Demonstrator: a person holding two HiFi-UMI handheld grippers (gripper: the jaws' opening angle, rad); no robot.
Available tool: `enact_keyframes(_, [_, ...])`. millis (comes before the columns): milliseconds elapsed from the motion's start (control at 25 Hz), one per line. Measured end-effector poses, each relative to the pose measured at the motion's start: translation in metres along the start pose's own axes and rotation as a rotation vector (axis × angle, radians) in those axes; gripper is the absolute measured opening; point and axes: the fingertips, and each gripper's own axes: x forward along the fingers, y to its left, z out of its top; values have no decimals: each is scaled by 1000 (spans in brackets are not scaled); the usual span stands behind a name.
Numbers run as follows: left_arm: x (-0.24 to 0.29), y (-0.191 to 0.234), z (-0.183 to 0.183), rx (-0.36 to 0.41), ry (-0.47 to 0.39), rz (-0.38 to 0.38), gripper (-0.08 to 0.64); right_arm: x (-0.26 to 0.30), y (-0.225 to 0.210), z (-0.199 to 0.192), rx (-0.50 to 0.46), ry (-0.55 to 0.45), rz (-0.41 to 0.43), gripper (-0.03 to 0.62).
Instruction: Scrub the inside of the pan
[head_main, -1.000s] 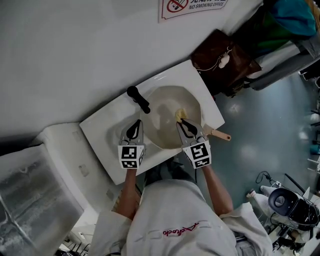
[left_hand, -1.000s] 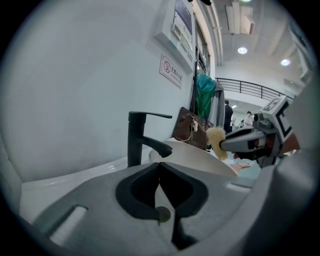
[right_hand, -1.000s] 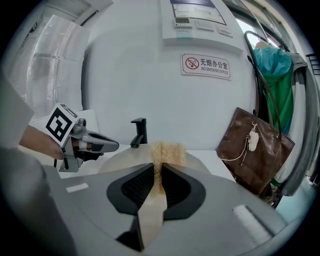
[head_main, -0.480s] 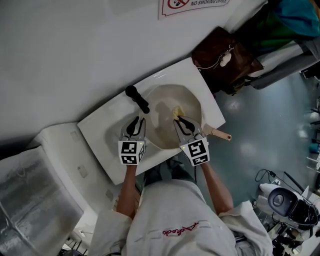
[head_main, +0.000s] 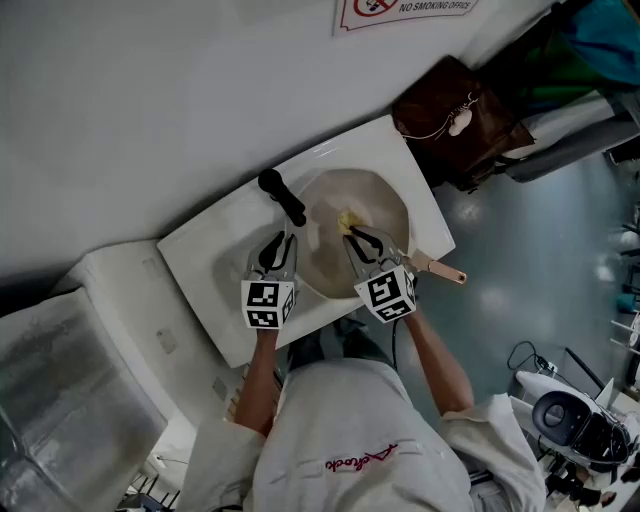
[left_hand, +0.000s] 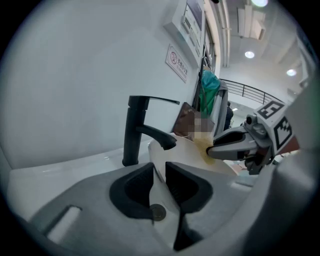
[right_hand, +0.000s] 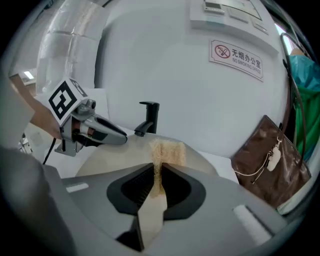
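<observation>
In the sink (head_main: 212, 252): we find the pan (head_main: 378, 205) seated in the white basin, its pale inside facing up and its wooden handle (head_main: 446, 270) pointing out past the basin's right edge.
Left gripper (head_main: 286, 242): we read its jaws as closed on the pan's thin rim at the left side. In the left gripper view, the cream edge runs straight between the two dark pads (left_hand: 134, 187).
Right gripper (head_main: 352, 237): its jaws are clamped on a yellow scrub pad (head_main: 346, 221), and it reaches over the near rim into the pan.
Scrub pad, position: inside the pan, toward the far left of the bowl, near the faucet (head_main: 282, 197). It appears to rest on the inner surface, but we cannot confirm contact from these views.
Right gripper view: the pad (right_hand: 167, 151) stands up from between the jaws, with the pan's inside (right_hand: 112, 159) behind it and the left gripper (right_hand: 122, 136) at the rim.
Faucet: black, upright on the basin deck, its spout over the pan's far edge.
Surroundings: a brown bag (head_main: 455, 125) sits right of the sink and a no-smoking sign (head_main: 405, 8) hangs on the wall.
</observation>
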Motion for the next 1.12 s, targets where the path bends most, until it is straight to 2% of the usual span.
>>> enact_keyframes(280, [2, 1, 1, -9, -10, -1, 78, 21, 2, -7, -177, 69, 43, 57])
enact_keyframes(520, [3, 1, 0, -19, -13, -6, 78, 38, 2, -15, -209, 113, 83, 57])
enact_keyframes(720, [3, 1, 0, -23, -14, -5, 78, 45, 21, -26, -285, 152, 144, 57])
enact_keyframes(1120, [3, 1, 0, -30, -21, -8, 78, 69, 49, -50, -670, 273, 227, 57])
